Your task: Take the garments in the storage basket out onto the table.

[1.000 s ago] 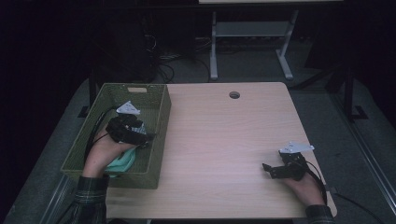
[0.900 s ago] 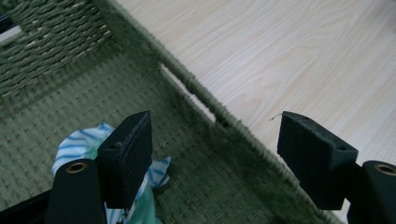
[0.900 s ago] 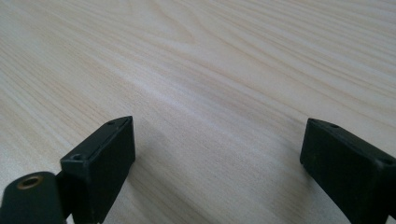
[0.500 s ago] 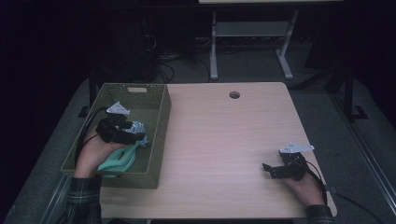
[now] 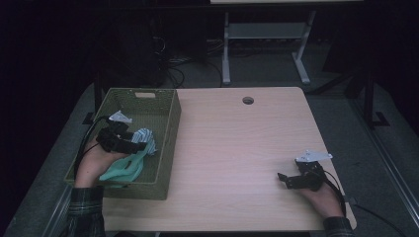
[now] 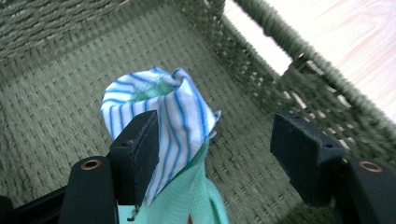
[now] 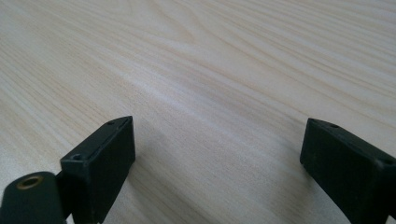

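Observation:
A blue-and-white striped cloth (image 6: pixel 173 112) lies bunched on a mint-green cloth (image 5: pixel 123 170) inside the green woven basket (image 5: pixel 170 123) at the table's left. My left gripper (image 6: pixel 219 140) is down in the basket, and its jaws have just been closing around the striped cloth. One pad (image 6: pixel 140 154) touches the fabric; the other pad stands well apart from it, so the gripper is open. My right gripper (image 5: pixel 282 178) rests low over the bare wood near the table's right front corner. Its jaws (image 7: pixel 217 144) are open with nothing between them.
The light wooden table (image 5: pixel 237 148) has a round cable hole (image 5: pixel 248 100) near its far edge. The basket's woven walls (image 6: pixel 261 70) rise close around the left gripper. A metal stand (image 5: pixel 267 34) and cables sit on the dark floor beyond.
My left gripper has shifted left and sunk a little inside the basket, its jaws narrowing around the striped cloth. The right hand has stayed still.

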A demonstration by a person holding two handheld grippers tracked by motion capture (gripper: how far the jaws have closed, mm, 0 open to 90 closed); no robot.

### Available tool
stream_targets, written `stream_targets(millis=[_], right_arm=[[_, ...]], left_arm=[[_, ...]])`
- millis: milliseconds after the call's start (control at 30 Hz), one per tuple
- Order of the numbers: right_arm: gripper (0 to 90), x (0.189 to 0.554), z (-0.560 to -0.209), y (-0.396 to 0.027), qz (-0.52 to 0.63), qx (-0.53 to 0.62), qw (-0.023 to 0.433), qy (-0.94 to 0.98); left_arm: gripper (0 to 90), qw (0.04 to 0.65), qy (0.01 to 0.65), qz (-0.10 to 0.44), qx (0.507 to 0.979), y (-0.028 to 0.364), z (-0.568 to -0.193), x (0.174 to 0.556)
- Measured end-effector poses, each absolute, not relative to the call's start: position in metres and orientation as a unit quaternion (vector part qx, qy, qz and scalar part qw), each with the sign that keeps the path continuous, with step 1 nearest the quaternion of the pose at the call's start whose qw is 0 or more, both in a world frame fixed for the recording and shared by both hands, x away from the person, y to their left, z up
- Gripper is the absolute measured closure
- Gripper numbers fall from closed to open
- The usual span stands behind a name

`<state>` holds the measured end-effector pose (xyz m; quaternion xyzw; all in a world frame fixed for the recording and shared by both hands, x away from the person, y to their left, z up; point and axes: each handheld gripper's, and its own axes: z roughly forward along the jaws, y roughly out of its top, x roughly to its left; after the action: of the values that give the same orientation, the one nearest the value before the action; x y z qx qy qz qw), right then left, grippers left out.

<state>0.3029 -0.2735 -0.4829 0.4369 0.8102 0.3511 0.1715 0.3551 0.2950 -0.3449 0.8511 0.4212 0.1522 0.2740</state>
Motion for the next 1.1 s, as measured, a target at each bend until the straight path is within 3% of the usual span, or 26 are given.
stream_targets(millis=[1100], right_arm=[[9.8,0.303,-0.483,-0.273,0.351,0.437,0.171,0.81]], left_arm=[[40.3,0.241,0.435,0.159,0.853,0.291,-0.384,0.376]])
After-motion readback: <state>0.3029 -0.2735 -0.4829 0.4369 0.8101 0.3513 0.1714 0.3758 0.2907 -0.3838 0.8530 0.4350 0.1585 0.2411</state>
